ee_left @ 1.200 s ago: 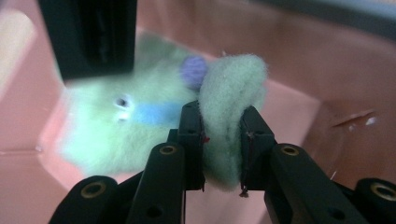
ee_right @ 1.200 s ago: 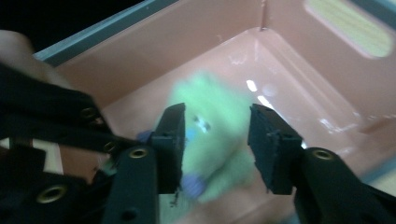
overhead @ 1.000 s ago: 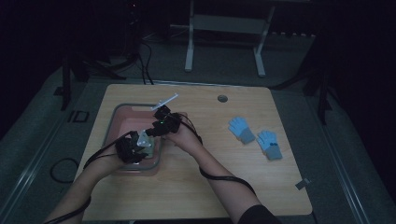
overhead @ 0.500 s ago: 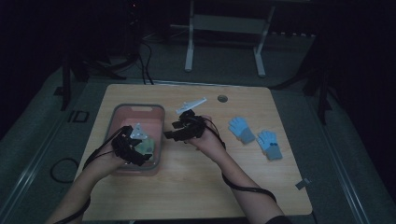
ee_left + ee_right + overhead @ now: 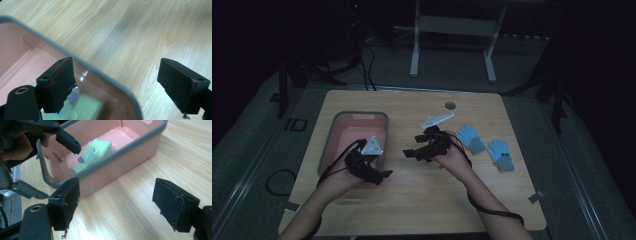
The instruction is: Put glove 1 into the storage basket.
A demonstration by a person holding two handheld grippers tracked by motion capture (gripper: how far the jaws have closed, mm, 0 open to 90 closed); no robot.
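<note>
Inside the pink bin [image 5: 130, 152] a green glove [image 5: 93, 153] is lying, nothing holding it; the left gripper [image 5: 379, 172] is hovering over the bin's near corner and the right gripper [image 5: 412, 150] beside it, both jaws just opening wide, empty; two blue gloves [image 5: 472, 137] are sitting farther right on the wooden table [image 5: 422, 200]

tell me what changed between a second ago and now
Both grippers have let go of the green glove, which now lies in the pink bin. The right gripper moved out of the bin, rightward over the table; its jaws have just been opening, nothing between them. The left gripper drew back to the bin's near edge, open. The two blue gloves stayed put.
</note>
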